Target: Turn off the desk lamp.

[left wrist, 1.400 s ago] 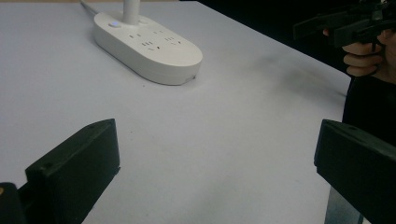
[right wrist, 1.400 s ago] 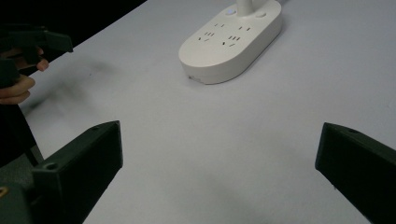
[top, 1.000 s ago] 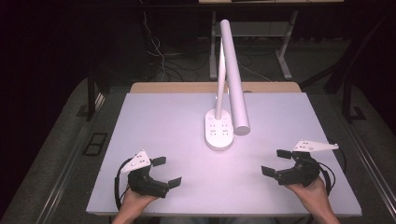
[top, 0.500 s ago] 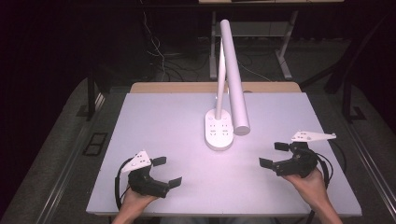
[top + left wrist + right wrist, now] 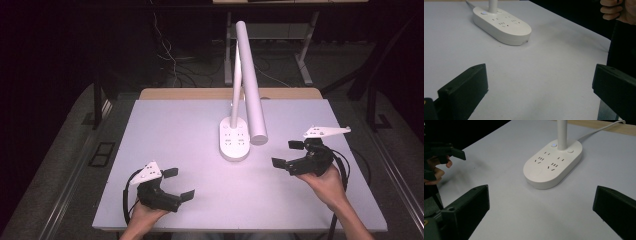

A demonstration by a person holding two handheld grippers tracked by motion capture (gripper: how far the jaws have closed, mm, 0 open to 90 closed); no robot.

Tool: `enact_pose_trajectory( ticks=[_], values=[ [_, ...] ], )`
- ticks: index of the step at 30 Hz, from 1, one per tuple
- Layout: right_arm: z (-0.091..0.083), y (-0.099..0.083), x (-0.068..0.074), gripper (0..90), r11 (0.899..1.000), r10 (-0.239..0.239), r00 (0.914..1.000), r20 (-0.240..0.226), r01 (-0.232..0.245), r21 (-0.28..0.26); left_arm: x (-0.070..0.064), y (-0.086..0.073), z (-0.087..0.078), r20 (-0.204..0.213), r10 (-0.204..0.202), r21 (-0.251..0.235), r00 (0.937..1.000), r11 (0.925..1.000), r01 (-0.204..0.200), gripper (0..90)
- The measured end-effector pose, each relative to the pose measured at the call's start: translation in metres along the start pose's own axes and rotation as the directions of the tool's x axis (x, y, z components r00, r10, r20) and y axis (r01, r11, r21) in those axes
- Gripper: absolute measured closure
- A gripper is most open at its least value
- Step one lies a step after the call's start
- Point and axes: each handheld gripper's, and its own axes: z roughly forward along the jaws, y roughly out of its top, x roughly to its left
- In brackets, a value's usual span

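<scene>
White desk lamp: oval socket base, upright stem, tube head angled down, mid-table.

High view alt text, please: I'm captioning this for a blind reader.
A white desk lamp with sockets in its oval base stands mid-table. The open left hand-held gripper and open right hand-held gripper flank it, touching nothing.

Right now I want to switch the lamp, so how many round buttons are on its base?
2: one button left of the lamp stem, one button right of it, in the right gripper view. Others may hide behind the stem.
</scene>
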Motion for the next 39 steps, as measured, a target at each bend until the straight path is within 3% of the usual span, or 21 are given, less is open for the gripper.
enact_pose_trajectory(
  ticks=[31, 39],
  values=[
    [0.042, 0.042, -0.013, 0.7, 0.997, -0.029, 0.9996, -0.007, 0.029, 0.073, 0.0, 0.0, 0.001, 0.004, 0.003, 0.004, 1.0, 1.0, -0.003, 0.0],
    [0.059, 0.05, -0.02, 0.7, 0.995, -0.026, 0.9996, -0.009, 0.027, 0.097, 0.0, 0.0, 0.001, 0.006, 0.004, 0.007, 1.0, 1.0, -0.004, 0.0]
  ],
)
